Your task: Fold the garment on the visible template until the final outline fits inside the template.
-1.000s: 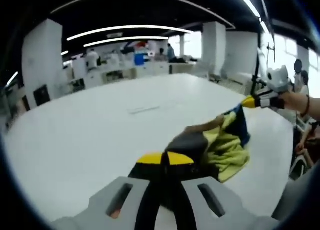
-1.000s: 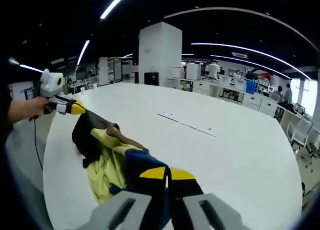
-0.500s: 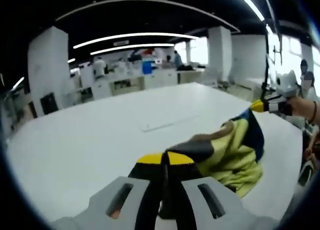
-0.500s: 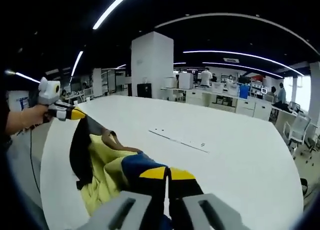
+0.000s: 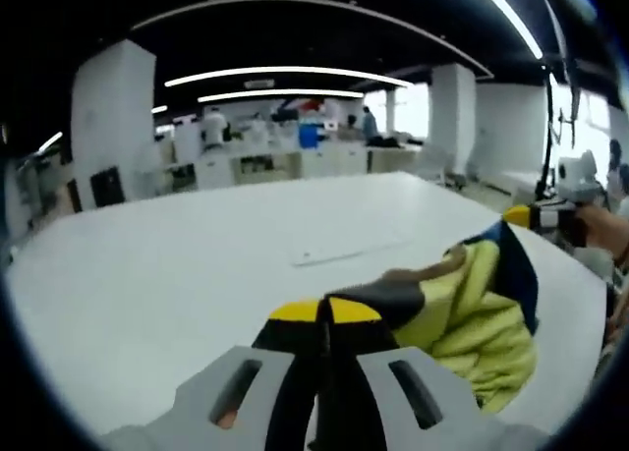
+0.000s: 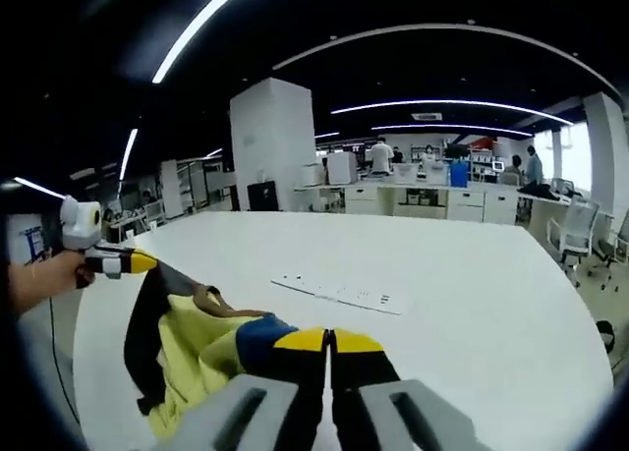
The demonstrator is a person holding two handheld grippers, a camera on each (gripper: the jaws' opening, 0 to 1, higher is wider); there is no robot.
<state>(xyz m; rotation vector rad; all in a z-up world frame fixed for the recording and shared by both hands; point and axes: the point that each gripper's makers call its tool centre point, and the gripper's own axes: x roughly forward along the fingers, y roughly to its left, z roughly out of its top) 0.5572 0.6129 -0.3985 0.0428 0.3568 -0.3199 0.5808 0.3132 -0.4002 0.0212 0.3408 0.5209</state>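
A yellow, navy and black garment [image 5: 462,313] hangs stretched between my two grippers above a big white table [image 5: 197,264]. My left gripper [image 5: 324,313] is shut on a dark corner of the garment. In the left gripper view the right gripper [image 5: 521,215] comes in from the right, pinching the navy end. My right gripper [image 6: 329,341] is shut on the navy and yellow end of the garment [image 6: 192,348]. The left gripper [image 6: 138,262] enters at the left of the right gripper view, a hand holding it, clamped on the black edge. A faint strip of marks [image 6: 339,294] lies on the table beyond.
The white table [image 6: 472,304] has a rounded edge. Around it are white pillars [image 6: 270,141], desks and several people at the back [image 5: 211,132]. Office chairs [image 6: 565,250] stand at the right. A person's arm [image 5: 614,230] is at the right edge of the left gripper view.
Both grippers have risen with the garment, which now hangs higher and more spread between them. Both views have shifted and tilted with the hands.
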